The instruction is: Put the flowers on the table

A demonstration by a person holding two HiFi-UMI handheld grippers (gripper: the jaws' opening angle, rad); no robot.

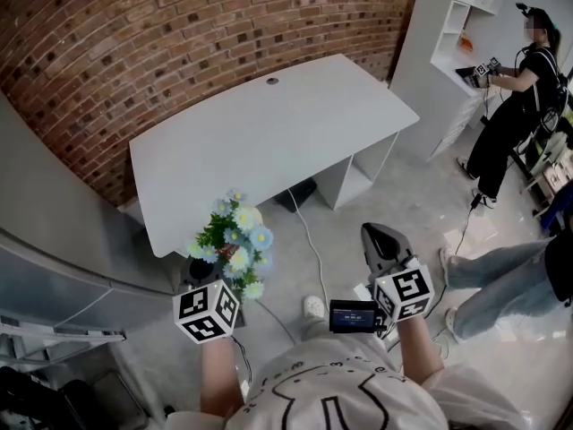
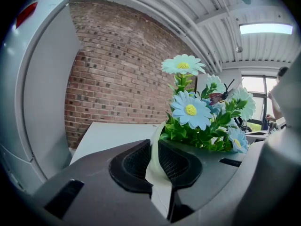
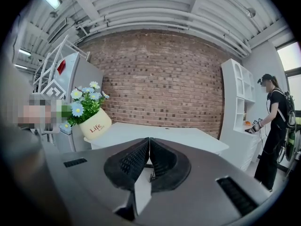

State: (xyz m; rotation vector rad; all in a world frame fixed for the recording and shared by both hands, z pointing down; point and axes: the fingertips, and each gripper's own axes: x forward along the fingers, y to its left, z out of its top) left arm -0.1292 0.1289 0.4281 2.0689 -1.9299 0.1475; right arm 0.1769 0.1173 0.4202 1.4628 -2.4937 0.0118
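Flowers (image 1: 236, 240), pale blue and white daisies with green leaves, are standing upright in a cream pot (image 3: 96, 125) that is hanging in the air, not resting on anything. The left tongs (image 2: 156, 149) are pinching the pot's rim between their dark ribbed pads, the cream edge showing squeezed in the gap in the left gripper view. In the head view the bunch is hovering over the grey floor (image 1: 394, 195), just at the near edge of the white counter (image 1: 269, 133) and towards its left end. A small dark butterfly ornament (image 2: 219, 96) is sitting among the blooms.

The right tongs (image 3: 149, 142) are closed with their tips meeting and are gripping nothing. They are pointing towards the counter from the right of the flowers, and the pot is showing at the left of their view with the word "Life" printed on it.

A red brick wall (image 1: 161, 43) is running behind the counter on the far side. A white cable (image 1: 311, 240) is trailing across the floor from under the counter. At the far right, a person in black (image 1: 519, 106) is standing at a white shelf unit (image 1: 470, 12). Nearer on the right, another person's legs in jeans (image 1: 501, 280) are reaching into the head view. A grey cabinet (image 2: 42, 88) is filling the left side.
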